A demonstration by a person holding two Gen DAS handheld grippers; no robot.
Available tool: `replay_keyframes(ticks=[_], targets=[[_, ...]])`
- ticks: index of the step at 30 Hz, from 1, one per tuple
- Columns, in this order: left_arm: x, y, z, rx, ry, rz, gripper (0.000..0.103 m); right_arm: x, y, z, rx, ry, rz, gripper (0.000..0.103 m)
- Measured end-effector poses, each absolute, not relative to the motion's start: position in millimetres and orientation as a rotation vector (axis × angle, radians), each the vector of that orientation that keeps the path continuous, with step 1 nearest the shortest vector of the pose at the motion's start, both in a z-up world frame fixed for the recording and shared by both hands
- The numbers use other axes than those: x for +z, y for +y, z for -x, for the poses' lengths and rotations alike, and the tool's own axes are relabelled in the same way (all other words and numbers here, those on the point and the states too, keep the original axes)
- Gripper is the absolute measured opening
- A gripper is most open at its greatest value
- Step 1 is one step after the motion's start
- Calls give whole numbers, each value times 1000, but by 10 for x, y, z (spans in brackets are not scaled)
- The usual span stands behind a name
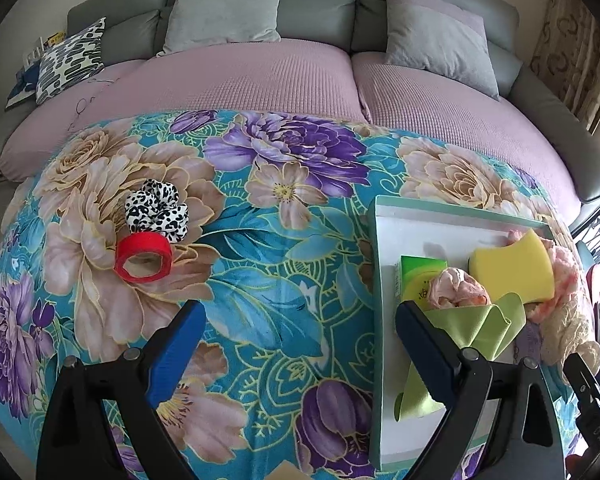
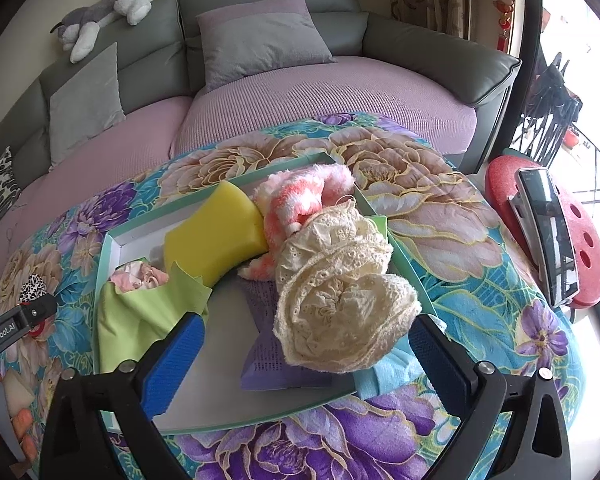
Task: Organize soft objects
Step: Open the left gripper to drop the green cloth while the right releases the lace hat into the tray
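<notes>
Writing: "GenRobot.AI" reads in white on the left tongs' black arm [image 2: 18, 322], seen from the right wrist view; print on the green box [image 1: 418, 280] is too blurred to read.

Soft items: yellow sponge [image 2: 214, 240], pink-and-white fluffy cloth [image 2: 300, 196], cream lace fabric [image 2: 340, 300], light green cloth [image 2: 140, 312] and a lavender pad [image 2: 266, 344] lie together in the shallow teal-rimmed tray [image 2: 112, 240] on the floral-covered worktop [image 1: 260, 280].

Left view only: leopard-print scrunchie [image 1: 156, 210] touching a red tape roll [image 1: 142, 262], well apart from the tray.

Right view only: plush toy [image 2: 104, 8] on the sofa back, phone [image 2: 548, 232] on a red stool [image 2: 584, 240].

Left tongs [image 1: 300, 328] wide, empty. Right tongs [image 2: 312, 344] wide, either side of the lace, not gripping
</notes>
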State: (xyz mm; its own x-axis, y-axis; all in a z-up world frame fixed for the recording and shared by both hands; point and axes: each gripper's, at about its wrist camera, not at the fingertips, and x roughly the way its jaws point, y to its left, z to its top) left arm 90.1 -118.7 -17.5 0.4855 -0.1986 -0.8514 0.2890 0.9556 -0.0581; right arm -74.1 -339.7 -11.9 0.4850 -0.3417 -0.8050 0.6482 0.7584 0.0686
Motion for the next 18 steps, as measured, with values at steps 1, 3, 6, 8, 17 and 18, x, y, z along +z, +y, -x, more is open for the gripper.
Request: replay_keyframes(ticks=[1, 3, 6, 8, 17, 18], targets=[[-170, -1181, -907, -295, 1019, -97, 96, -117, -3390, 737, -620, 875, -389, 103], [-164, -1169, -914, -291, 1016, -92, 96, -101, -3367, 731, -618, 875, -382, 103], [-148, -1149, -926, -295, 1012, -83, 96, -46, -3304, 719, -607, 869, -372, 103], [-127, -1123, -938, -293, 1004, -79, 96, 5, -3233, 696, -588, 859, -356, 103], [-7, -771, -1074, -228, 966, -25, 96, 95, -2857, 512, -489, 838, -316, 103], [3, -710, -1098, -215, 964, -17, 96, 95, -2816, 485, -479, 841, -308, 103]])
